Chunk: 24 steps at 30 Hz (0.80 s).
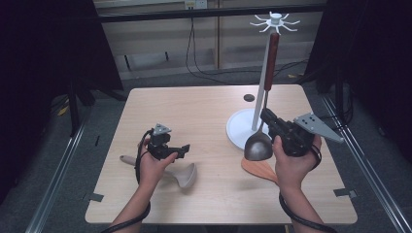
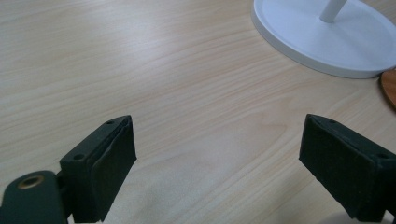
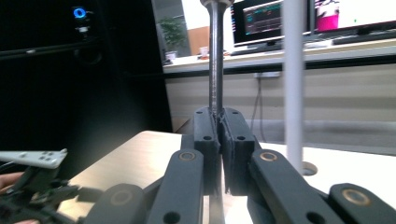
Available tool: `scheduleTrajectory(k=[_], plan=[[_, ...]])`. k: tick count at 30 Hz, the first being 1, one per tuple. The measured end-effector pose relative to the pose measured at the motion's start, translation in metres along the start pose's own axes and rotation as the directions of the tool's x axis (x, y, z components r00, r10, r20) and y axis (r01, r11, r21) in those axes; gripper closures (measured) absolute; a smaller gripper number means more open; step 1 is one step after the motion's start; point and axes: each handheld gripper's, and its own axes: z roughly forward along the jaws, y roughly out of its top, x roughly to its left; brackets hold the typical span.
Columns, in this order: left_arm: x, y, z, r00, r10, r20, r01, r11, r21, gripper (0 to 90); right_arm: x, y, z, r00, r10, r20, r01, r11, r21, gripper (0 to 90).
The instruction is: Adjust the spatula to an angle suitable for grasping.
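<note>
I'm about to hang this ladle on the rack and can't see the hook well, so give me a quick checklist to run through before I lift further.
1. Right gripper clamped on the ladle shaft: ok, jaws shut on the metal stem.
2. Ladle upright: ok, bowl down, handle rising beside the rack pole.
3. Handle end lined up with a hook on the hook ring: cannot tell.
4. Rack base flat on the table: ok.
5. Left gripper out of the way: ok, open over bare table.
6. Wooden spatula clear of the ladle bowl: cannot tell, they overlap.

A dark grey ladle (image 1: 258, 147) with a brown handle is seen. At 6 o'clock of it, an orange-brown spatula (image 1: 260, 170) is seen.
</note>
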Motion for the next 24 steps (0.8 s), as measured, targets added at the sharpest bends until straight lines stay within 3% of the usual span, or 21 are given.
scheduleTrajectory(k=[9, 24], plan=[[-0.001, -0.001, 0.003, 1.0000, -0.007, 0.002, 0.007, 1.0000, 0.002, 10.7, -0.008, 0.007, 0.002, 0.9971, -0.026, 0.071, 0.027, 0.999, -0.017, 86.0], [0.002, -0.002, 0.001, 1.0000, 0.001, 0.000, -0.001, 0.9999, 0.011, 10.7, -0.017, 0.006, 0.026, 0.9921, -0.030, 0.122, 0.027, 0.999, 0.021, 85.8]])
